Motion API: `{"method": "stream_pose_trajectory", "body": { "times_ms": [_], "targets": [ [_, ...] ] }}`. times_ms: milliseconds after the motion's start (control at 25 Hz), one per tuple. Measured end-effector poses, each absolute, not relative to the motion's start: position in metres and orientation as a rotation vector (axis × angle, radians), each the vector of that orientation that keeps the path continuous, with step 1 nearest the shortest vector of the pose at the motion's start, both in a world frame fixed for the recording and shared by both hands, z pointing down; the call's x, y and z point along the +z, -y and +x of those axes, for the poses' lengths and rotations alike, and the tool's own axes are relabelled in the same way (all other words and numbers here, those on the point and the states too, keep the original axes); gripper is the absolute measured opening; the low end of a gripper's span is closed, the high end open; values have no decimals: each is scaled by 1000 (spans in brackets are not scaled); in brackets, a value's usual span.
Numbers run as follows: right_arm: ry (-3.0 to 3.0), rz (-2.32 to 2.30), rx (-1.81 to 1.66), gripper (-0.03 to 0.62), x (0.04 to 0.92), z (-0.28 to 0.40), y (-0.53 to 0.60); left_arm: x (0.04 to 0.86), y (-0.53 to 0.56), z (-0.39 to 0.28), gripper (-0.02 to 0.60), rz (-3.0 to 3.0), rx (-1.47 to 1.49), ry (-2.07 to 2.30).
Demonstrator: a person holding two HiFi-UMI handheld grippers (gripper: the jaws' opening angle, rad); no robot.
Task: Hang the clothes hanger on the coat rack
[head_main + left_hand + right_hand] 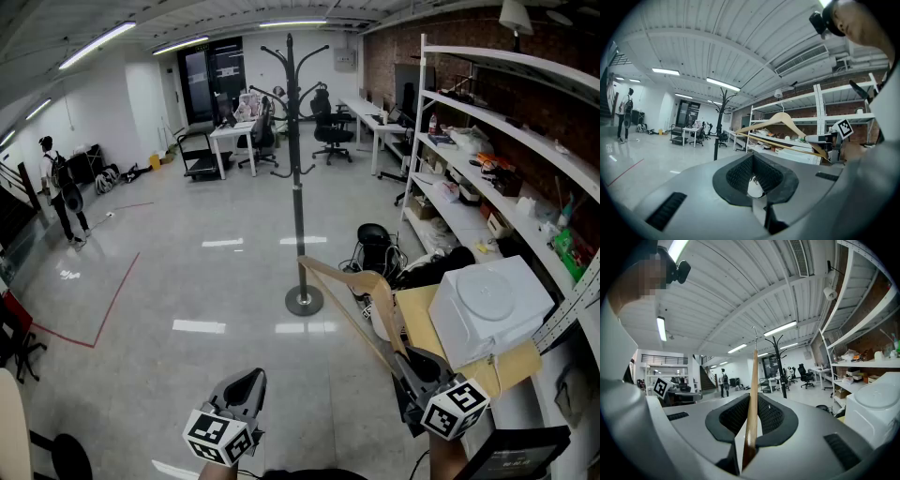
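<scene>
While clenched on one arm's end by the right tool (410, 357), wooden clothes hanger (339, 271): light, stiff, smooth, likely to pivot; hook uppermost, well apart from coat rack (296, 169). Left tool (248, 382): closed, empty.

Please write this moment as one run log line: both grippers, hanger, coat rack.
right gripper: shut on wooden hanger | left gripper: shut, empty | status: not yet hung on coat rack
</scene>
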State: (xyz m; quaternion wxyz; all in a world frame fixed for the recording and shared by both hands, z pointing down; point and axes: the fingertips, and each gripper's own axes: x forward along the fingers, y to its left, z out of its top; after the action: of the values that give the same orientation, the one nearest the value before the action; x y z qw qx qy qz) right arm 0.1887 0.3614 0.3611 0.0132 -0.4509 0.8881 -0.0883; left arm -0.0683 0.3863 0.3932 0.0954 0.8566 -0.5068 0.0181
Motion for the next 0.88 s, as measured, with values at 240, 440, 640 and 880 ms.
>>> {"method": "stream_pose_trajectory", "body": {
  "times_ms": [240,440,640,880],
  "targets": [
    [-2800,-1351,-275,55,362,198,-336,394,-365,-51,0,2527,33,1513],
    [-2780,-1370,-277,55,361,194,-300,396,-333,-55,0,2532,38,1514],
    [-2782,-1378,-272,55,361,184,-257,402,-281,-65,0,2533,30,1495],
    [-2803,-1389,-234,55,354,152,-195,401,-207,-98,0,2555,10,1470]
  ]
}}
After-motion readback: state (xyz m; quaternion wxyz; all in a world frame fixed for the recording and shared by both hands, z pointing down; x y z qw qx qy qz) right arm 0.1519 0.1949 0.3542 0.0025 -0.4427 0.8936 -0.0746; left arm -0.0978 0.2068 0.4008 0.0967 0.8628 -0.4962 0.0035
